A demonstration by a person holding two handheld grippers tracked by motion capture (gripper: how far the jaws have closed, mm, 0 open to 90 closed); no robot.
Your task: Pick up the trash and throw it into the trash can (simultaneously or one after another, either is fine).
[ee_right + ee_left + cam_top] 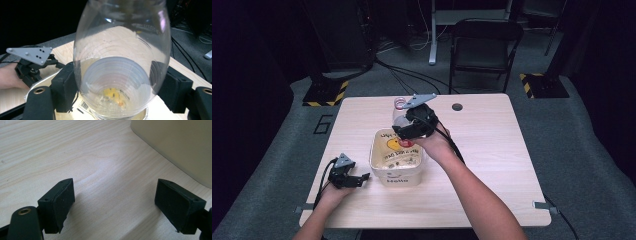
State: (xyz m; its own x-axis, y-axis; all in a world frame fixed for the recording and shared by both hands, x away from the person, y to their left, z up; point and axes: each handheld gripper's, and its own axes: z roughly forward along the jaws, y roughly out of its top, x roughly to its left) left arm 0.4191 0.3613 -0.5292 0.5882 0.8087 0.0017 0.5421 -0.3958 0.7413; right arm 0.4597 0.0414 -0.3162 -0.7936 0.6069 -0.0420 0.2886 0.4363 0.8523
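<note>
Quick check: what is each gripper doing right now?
Left gripper: open, holding nothing, above the table.
Right gripper: closed on the clear bottle.

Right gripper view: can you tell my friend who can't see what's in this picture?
A clear plastic bottle is clamped between the right gripper's two black jaws, above a pale tub. The left gripper sits farther off on the wooden table.

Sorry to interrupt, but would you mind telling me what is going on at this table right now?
A person is working with a handheld gripper in each hand at a wooden table. The right gripper is clamped on a clear bottle, holding it over a cream tub with a yellow print inside. The bottle looks mostly empty. The left gripper rests on the table beside the tub, jaws open and holding nothing.
</note>
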